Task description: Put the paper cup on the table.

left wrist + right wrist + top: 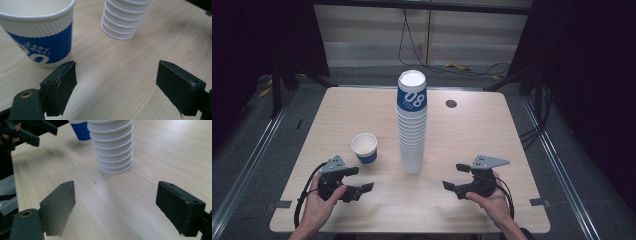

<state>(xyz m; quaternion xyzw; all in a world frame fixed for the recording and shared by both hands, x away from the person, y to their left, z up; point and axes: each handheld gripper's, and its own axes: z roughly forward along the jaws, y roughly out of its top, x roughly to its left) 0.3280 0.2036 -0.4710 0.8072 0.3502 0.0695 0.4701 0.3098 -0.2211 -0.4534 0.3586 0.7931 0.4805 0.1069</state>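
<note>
Cups are the business on this table: a tall stack of nested paper cups stands upside down at the centre of the high view, its blue-banded top cup uppermost, and a single paper cup sits upright just left of the stack's base, apart from it and mouth up. That lone cup looks set aside from the tower, which would explain why it stands alone within easy reach of the left hand. The left gripper sits at the lower left of the frame, low over the wood, jaws spread wide with nothing between them; in the left gripper view the single cup fills the upper left, just beyond the left jaw and not touched by it, so my guess is this hand is either lining up on it or standing clear of it. The right gripper mirrors it at the lower right, jaws likewise gaping and empty, pointed inward at the stack's foot; in the right gripper view the ribbed rims of the stack rise at upper centre, well ahead of the pads. Both tools stay low and angled toward the middle, presumably so either can close on a cup without knocking the tower over
</note>
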